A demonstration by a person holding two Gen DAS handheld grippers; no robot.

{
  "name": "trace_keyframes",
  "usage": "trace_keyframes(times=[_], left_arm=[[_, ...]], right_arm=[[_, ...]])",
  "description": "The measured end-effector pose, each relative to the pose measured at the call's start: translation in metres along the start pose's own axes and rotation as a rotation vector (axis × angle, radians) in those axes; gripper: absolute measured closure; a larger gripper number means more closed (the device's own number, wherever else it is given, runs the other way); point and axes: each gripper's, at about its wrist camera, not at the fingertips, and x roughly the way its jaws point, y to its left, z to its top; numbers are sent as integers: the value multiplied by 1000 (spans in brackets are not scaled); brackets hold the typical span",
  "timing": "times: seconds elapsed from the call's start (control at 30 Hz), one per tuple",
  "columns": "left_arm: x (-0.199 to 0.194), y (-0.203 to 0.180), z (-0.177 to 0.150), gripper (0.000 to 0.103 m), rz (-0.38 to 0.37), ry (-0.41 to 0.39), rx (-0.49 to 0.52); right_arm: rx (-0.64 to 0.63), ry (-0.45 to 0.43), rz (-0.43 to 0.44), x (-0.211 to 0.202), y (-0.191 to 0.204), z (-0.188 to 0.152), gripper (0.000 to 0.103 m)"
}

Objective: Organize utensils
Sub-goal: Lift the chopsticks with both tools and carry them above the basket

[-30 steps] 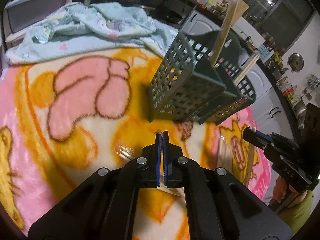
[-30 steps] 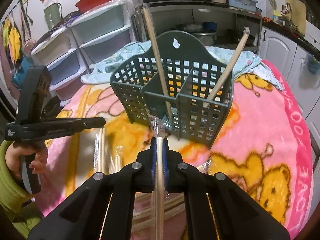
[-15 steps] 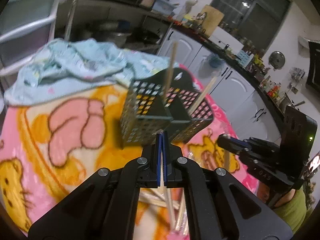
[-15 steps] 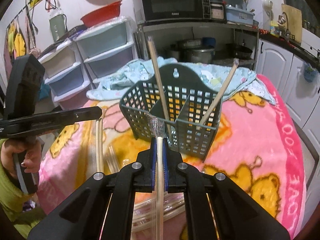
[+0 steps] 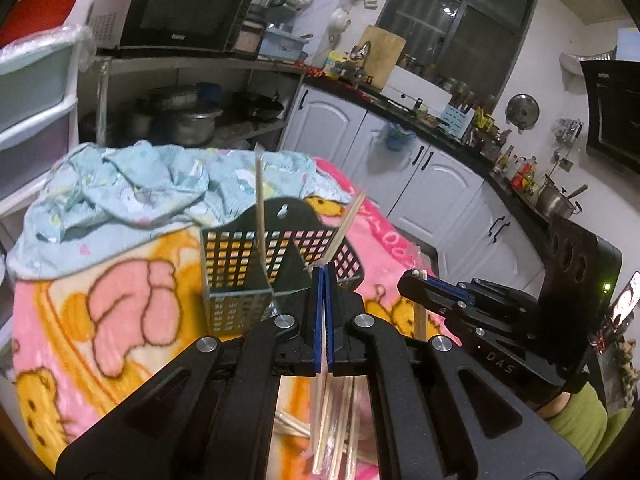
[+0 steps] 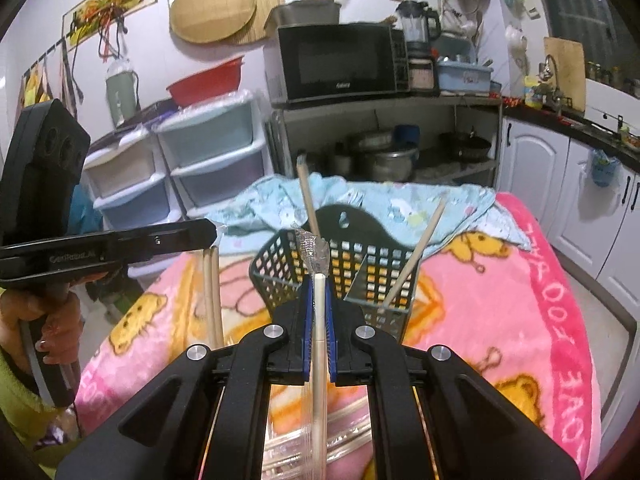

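Note:
A dark slotted utensil basket stands on the pink cartoon blanket. Two bare chopsticks lean in it, one upright and one slanted. My left gripper is shut, and a pair of chopsticks hangs down from its tip, left of the basket. My right gripper is shut on a plastic-wrapped chopstick whose crumpled wrapper end sticks out in front of the basket. Both grippers hover above the blanket, short of the basket.
More wrapped chopsticks lie on the blanket under the grippers. A crumpled light blue cloth lies behind the basket. Plastic drawers, a shelf with pots and a microwave stand beyond. White cabinets run along the right.
Both grippers have risen with their chopsticks, so the basket now sits lower and farther off in both views. The left gripper has also rolled a little.

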Motion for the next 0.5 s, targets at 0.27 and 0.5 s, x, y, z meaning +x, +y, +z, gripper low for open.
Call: trace_keyframes(times=[0.27,0.5], left_arm=[[-12,-18,22,103,-9,-49,45],[-20,-31,44,103,-5,-93,73]], right_arm=[[-3,-45,-26,-11,-3,11,97],[0,-104,-33,-24,-9,29,97]])
